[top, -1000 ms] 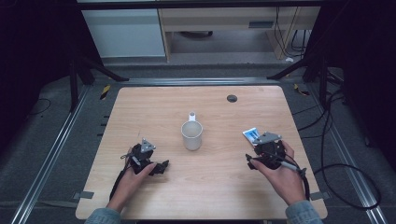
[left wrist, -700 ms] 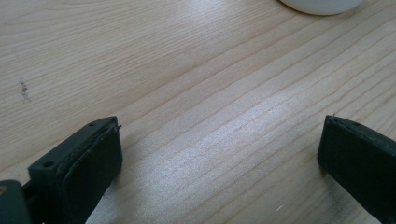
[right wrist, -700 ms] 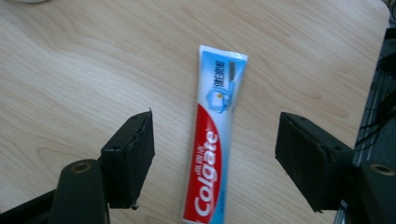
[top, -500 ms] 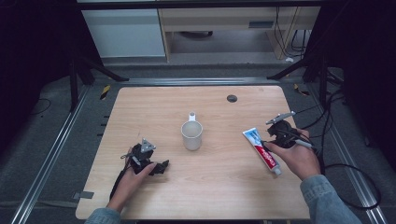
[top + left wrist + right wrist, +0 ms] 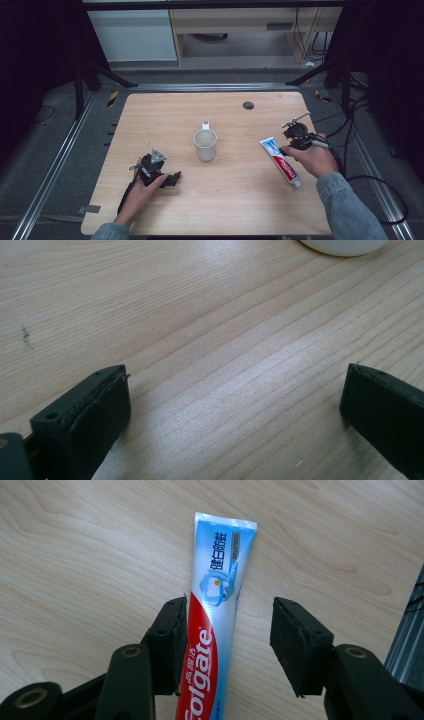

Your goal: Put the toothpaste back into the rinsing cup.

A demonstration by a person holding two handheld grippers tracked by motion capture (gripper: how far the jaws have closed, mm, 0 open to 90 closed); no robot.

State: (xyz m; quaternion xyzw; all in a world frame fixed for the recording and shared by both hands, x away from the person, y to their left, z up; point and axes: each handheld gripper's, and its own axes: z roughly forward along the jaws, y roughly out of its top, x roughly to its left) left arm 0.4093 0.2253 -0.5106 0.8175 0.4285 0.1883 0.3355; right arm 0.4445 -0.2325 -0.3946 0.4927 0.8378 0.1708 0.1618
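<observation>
Toothpaste tube (image 5: 212, 630), lying flat on the table (image 5: 230, 210) at the right of the high view with its crimped end toward the upper part of the right gripper view, sits off-centre in the right gripper (image 5: 227, 647): it lies against the left jaw while a clear gap separates it from the right jaw, so a closing squeeze could push the soft tube sideways or pinch only its edge and let it slip. That gripper is moderately open and grips nothing yet. At the lower left of the high view, the left gripper (image 5: 172, 179) rests wide open and empty on bare wood, near the white mug (image 5: 205, 145) at centre.
</observation>
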